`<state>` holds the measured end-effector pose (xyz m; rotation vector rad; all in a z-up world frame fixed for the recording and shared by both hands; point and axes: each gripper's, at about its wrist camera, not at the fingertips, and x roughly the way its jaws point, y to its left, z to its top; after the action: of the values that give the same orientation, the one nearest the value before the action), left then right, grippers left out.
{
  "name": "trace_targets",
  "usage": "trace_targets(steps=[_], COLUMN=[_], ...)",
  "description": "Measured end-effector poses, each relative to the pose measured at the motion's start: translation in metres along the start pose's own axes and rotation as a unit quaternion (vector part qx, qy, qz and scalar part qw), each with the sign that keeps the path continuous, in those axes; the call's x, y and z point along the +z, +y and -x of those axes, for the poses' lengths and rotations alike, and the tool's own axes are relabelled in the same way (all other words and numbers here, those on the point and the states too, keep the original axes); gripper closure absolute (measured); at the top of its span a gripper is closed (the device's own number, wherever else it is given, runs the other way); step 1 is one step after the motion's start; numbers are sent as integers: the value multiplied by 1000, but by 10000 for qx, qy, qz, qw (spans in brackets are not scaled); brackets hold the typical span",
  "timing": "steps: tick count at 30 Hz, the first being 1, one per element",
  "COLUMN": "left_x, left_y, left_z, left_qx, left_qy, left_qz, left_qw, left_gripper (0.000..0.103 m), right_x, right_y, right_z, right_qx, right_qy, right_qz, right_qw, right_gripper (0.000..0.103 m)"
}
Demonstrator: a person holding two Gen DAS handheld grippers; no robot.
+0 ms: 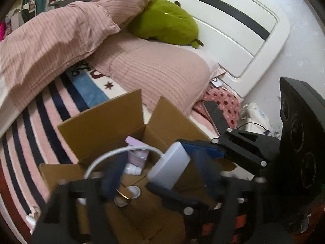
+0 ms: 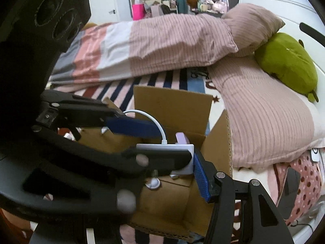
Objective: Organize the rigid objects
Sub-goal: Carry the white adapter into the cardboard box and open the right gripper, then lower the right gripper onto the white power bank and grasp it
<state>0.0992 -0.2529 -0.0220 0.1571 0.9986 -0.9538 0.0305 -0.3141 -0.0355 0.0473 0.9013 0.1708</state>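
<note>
A white power bank with a looped white cable hangs over an open cardboard box on the bed. My right gripper is shut on it, with one blue pad against its end. My left gripper is open. Its blurred fingers stand on either side of the power bank, apart from it. In the right wrist view its blue finger lies beside the cable. Inside the box are a pink tube and small round jars.
The box sits on a striped blanket. A pink ribbed duvet, pillows and a green plush lie behind it, against a white headboard. A dark flat device rests on polka-dot cloth at the bed's edge.
</note>
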Motion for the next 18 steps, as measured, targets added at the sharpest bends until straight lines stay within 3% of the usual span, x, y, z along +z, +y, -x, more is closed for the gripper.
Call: trace_targets(steps=[3,12,18], left_x=[-2,-18,-49], left_y=[3,17,49], left_z=[9,51,110], left_qx=[-36,184,514], left_qy=[-79,-411,-856], left_qz=[31,61,300], left_qw=[10000,9990,9945], left_gripper=[29,28,28], right_x=[-1,3,12], right_y=[1,20,64], right_z=[1,3,9], right_qx=[-21,29,324], right_qy=[29,15,-141], right_qz=[15,244,594], right_qw=[10000,9997,9976], right_gripper=[40,40,40])
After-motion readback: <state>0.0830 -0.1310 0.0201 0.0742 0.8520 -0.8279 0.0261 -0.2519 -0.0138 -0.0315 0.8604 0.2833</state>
